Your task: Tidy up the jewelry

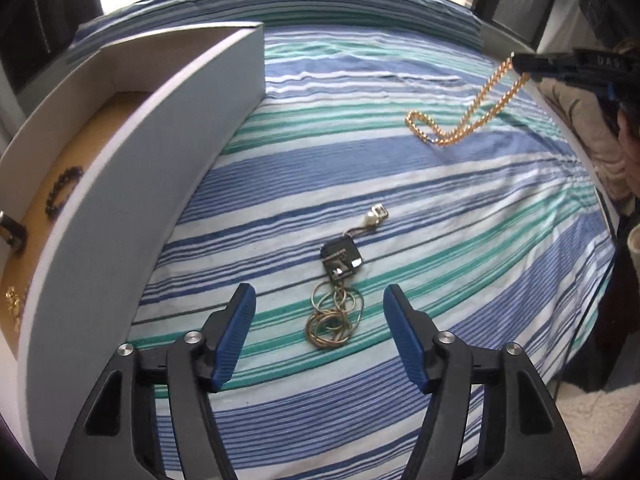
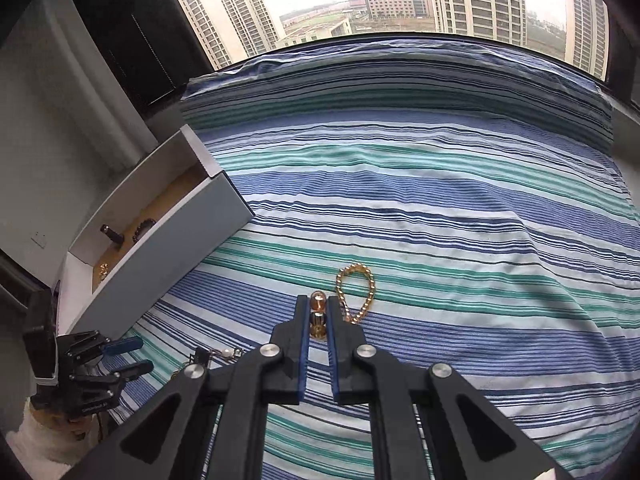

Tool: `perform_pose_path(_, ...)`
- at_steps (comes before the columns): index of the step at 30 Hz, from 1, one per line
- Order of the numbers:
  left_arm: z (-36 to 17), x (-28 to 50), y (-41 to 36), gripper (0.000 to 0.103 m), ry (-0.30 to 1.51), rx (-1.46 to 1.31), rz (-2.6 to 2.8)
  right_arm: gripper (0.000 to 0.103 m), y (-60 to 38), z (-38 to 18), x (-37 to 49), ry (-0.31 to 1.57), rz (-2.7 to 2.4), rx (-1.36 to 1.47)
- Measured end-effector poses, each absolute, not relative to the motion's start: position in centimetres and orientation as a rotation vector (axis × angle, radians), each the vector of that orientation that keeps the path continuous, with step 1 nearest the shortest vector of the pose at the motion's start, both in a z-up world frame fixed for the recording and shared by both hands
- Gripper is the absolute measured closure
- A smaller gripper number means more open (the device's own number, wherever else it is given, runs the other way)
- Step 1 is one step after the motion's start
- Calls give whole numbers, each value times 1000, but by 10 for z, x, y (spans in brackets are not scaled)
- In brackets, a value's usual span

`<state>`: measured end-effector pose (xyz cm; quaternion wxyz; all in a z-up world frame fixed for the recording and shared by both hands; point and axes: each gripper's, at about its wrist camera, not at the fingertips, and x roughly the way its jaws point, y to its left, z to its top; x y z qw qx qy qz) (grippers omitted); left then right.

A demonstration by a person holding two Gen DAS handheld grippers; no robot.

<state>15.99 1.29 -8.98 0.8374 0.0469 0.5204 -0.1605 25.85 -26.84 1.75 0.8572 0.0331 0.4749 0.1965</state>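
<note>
While the left gripper (image 1: 319,332) hangs released above a tangled thin gold necklace with a dark square pendant (image 1: 335,280) on the blue-and-green striped bedsheet (image 1: 460,240), the right gripper (image 2: 319,308) clenches a gold beaded chain (image 2: 356,292), lifted well apart from the open white cardboard box (image 2: 176,216).

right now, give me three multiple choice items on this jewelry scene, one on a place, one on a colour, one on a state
1. Where does the black bead bracelet lie?
A. on the bedspread
B. inside the white box
C. in the left gripper

2. What colour is the chain that the right gripper holds?
A. gold
B. silver
C. black

3. How do the left gripper's jaws stand?
A. shut on the pendant necklace
B. shut on nothing
C. open above the pendant necklace

Answers: 1 B, it rests on the box's tan floor. 2 A, its links and beads are golden. 3 C, both pads stand apart, touching nothing.
</note>
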Motion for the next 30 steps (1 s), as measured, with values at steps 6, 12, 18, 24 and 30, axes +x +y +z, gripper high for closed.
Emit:
perform_pose_path(6,-134,160,-5,42,1162,189,-295,95,-266,22,236,983,450,96)
perform_pose_path(12,-113,163,11,101,1128,37,-338,95,-269,29,221,962,455,109)
perform_pose_path(18,-59,151,20,101,1040,-19,-354,95,-270,53,210,908,474,117)
perform_pose_path(24,4,137,33,101,943,-42,-349,95,-262,83,203,857,507,105)
perform_pose_path(30,64,137,76,101,887,-78,-288,95,-233,115,206,828,572,75)
